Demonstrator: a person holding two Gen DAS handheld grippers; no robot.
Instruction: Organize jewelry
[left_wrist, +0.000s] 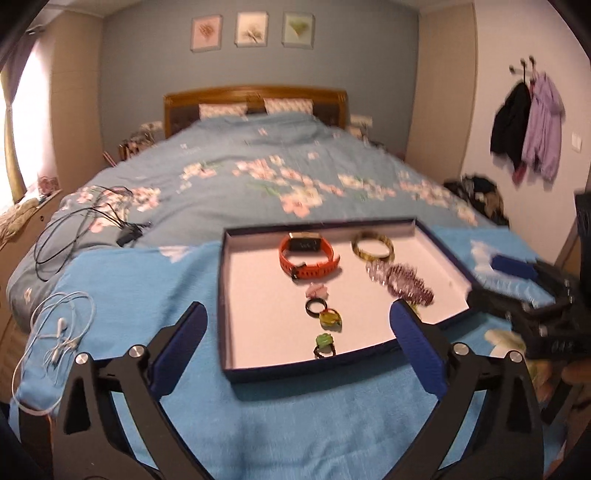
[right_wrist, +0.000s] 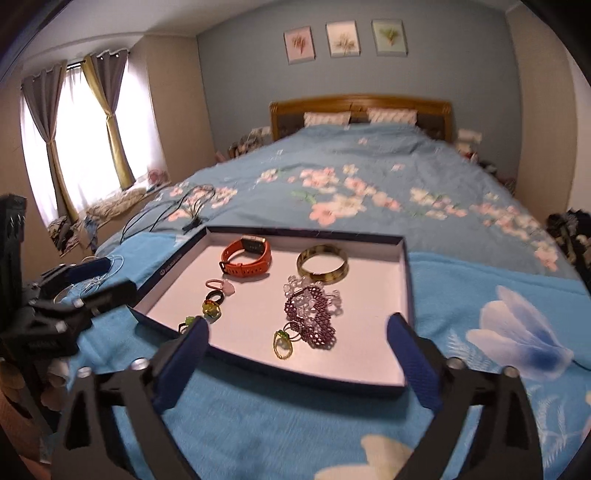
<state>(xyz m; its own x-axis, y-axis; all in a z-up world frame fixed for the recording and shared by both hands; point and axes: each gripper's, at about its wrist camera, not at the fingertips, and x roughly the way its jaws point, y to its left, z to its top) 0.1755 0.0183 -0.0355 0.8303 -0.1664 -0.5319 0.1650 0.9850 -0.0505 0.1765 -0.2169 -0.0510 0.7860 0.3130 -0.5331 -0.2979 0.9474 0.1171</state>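
Both tongs agape, tilted downward

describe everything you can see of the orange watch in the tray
The orange watch has a rubbery-looking orange strap, buckled into a loop, and a dark rectangular face in a pale metallic case. It rests on its side on the white floor of the shallow dark-rimmed tray, near the far wall, left of the bangle, touching neither.

Orange watch, purple beaded bracelet, white-lined navy tray, blue floral bedspread
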